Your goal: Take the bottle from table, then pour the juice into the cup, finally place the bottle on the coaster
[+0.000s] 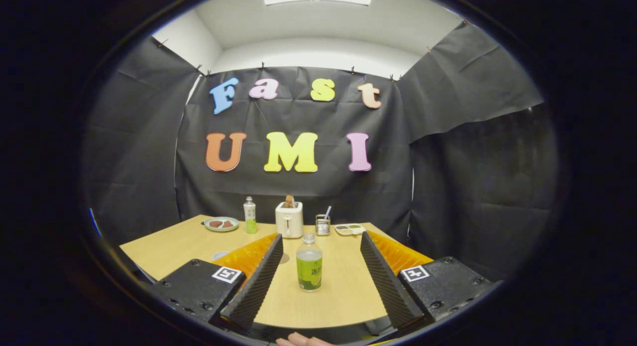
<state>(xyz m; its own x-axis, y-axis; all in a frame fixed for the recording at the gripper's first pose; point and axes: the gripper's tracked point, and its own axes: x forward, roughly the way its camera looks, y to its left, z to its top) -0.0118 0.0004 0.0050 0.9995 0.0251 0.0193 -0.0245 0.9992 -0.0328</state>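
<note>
On the wooden table (164,254), as we record it from the gripper view:

- Gripper (321,244): we find its two fingers spread wide, touching nothing, with bare tabletop between them.
- Juice bottle (309,264): we note it upright between the fingers, apart from both, somewhat nearer the left one. It has a clear cap, a green label and green drink inside.
- Second bottle (250,215): we list a slimmer one at the far side of the table, upright, with green liquid in its lower part. It stands between the plate and the toaster.
- Plate (221,224): we see a pale round plate far left, holding two dark brown pieces we cannot identify.
- Toaster (289,219): we log a white toaster beyond the juice bottle, with something brown poking out of its top slot.
- Cup (323,225): we count a small patterned cup just right of the toaster, with a straw or stick leaning out of it.
- Divided tray (350,229): we note a shallow white tray right of the cup, its compartments holding small bits too small to name.
- Round disc (284,258): we see part of a flat brownish disc, perhaps the coaster, beside the left finger; we cannot tell for sure.
- Pale round item (220,255): we glimpse a sliver of it left of the left finger.
- Fingertips of a person's hand (303,340): we note them just below the gripper.
</note>
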